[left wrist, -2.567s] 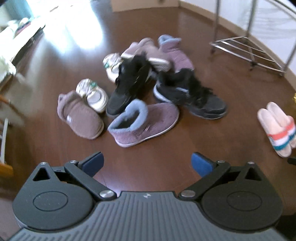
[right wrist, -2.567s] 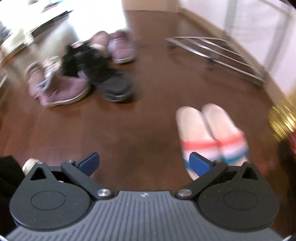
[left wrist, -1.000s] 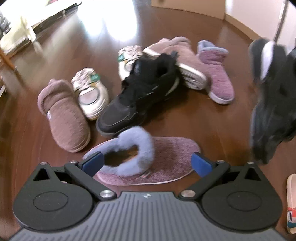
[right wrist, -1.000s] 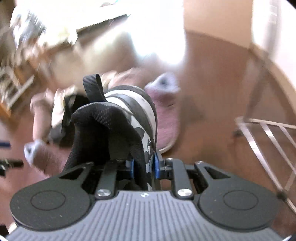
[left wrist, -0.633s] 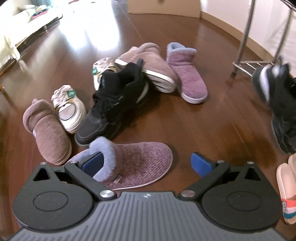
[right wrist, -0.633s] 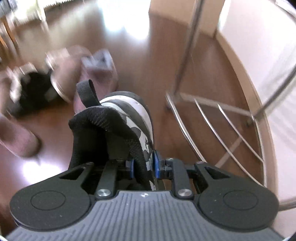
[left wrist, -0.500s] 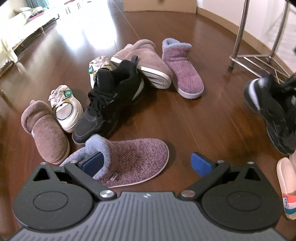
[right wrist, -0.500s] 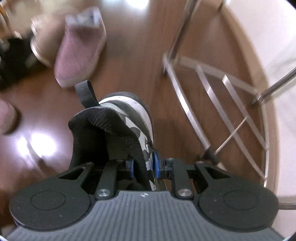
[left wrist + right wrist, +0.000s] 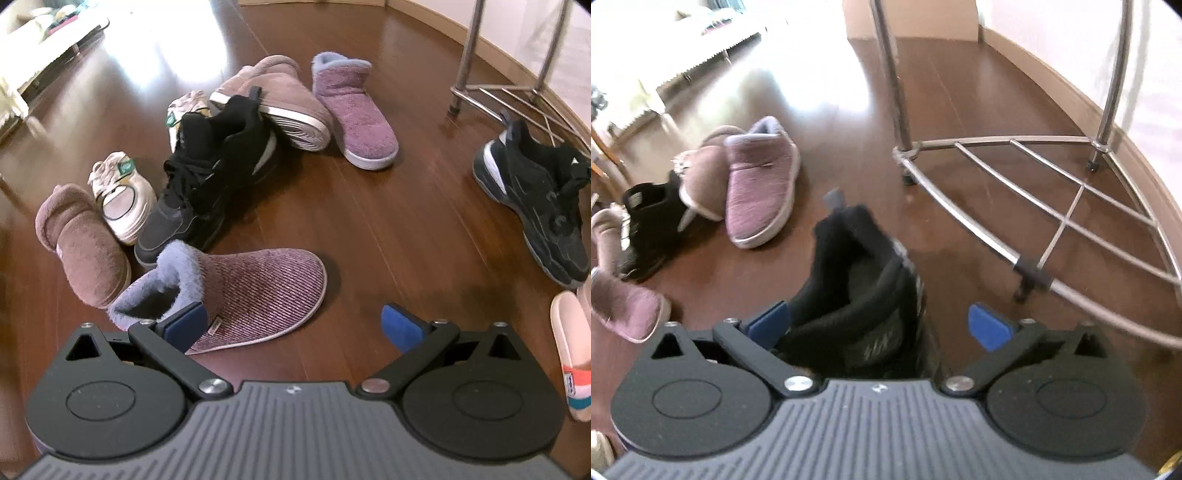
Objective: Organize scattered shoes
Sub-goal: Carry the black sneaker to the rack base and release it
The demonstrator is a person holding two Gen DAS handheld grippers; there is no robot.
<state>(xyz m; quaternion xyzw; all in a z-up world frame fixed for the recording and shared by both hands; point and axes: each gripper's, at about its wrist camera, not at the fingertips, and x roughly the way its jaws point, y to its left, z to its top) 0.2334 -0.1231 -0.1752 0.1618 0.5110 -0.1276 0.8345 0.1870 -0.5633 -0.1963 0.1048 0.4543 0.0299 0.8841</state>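
My left gripper [image 9: 293, 325]: its jaws are spread wide and hold nothing. It hangs just over the wood floor [image 9: 388, 206].
Nearest shoe: a purple boot slipper with a fluffy blue cuff [image 9: 236, 291] lies on its side right in front of my left gripper. My left blue pad [image 9: 184, 325] sits over its cuff, but I cannot tell if they touch.
The pile: a brown slipper [image 9: 81, 247] is just beside a white sneaker [image 9: 122, 199]. A black sneaker [image 9: 207, 184] leans in the middle. A second brown slipper [image 9: 273, 99] is tipped up on it, so I see its sole. A second purple boot slipper [image 9: 354, 114] stands upright beside that one.
My right gripper [image 9: 877, 325]: its jaws are wide apart and grip nothing.
Black sneaker by the rack [image 9: 864, 291]: it sits on the floor between my right gripper's spread fingers. I see it from the heel end. In my left view the same shoe [image 9: 535, 199] is well apart from the pile.
Metal rack [image 9: 1015, 206]: its low shelf of bars is just beside that black sneaker.
Pink slides [image 9: 570, 354]: they lie at the right edge of my left view, near the black sneaker's toe.
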